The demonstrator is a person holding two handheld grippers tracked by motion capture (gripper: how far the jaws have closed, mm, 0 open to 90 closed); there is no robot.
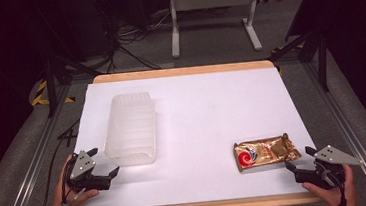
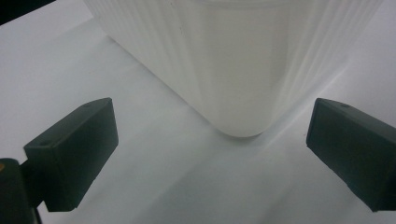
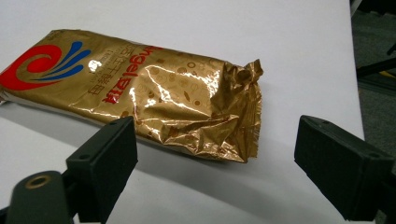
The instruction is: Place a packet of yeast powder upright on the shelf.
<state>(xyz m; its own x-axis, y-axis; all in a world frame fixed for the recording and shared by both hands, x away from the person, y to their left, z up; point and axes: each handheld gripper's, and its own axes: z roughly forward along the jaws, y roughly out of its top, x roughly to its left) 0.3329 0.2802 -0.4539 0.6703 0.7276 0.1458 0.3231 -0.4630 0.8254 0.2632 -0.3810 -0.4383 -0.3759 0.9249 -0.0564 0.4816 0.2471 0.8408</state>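
Left gripper [image 1: 107, 166] rests at the near left corner of the white worktop [image 1: 202, 111], jaws spread wide with nothing between them, aimed at the near corner of the translucent ribbed container [image 1: 129, 128], which stands upright toward the worktop's left side. Gold foil packet [image 1: 265, 152] lies flat near the near right corner. Right gripper [image 1: 296, 159] sits just beside its crumpled end, jaws wide apart, holding nothing.

Gold foil packet [image 1: 265, 152] lying flat, translucent ribbed tub [image 1: 130, 128] well apart
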